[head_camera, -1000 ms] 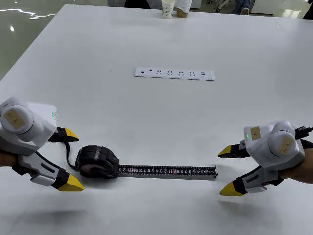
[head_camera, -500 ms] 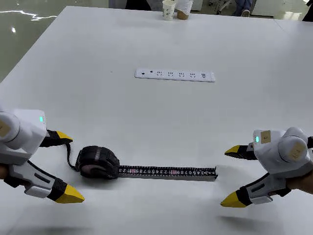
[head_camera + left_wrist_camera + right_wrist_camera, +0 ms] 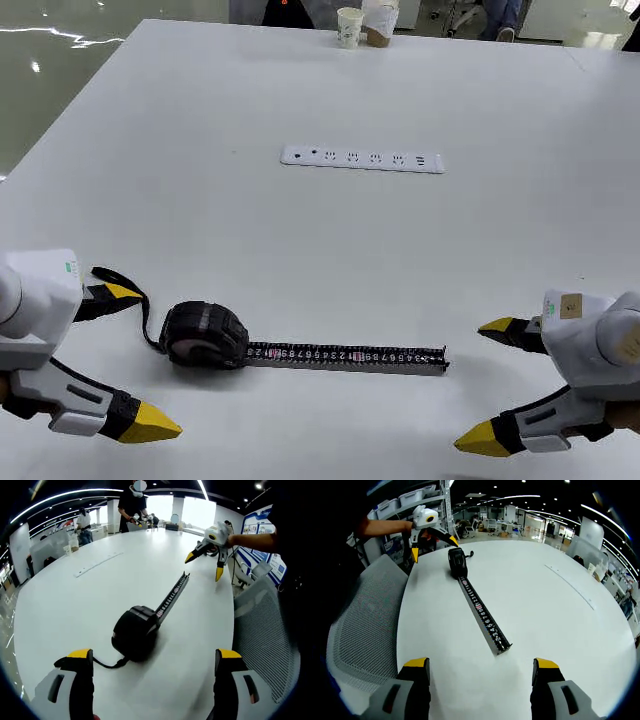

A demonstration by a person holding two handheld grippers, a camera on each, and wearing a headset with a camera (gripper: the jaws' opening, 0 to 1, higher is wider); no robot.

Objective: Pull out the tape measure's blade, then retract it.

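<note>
The left claw (image 3: 145, 362) and right claw (image 3: 478, 382) both gape, gripping nothing. The tape measure (image 3: 204, 334) lies on the table (image 3: 300, 230) just ahead of the left claw, its blade (image 3: 345, 356) reaching toward the right claw, tip near it. Far beyond both stands a cup (image 3: 349, 27), contents hidden

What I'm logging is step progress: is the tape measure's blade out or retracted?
Out. The blade lies extended on the table from the black case, markings showing; left tool and right tool are open, off it.
</note>
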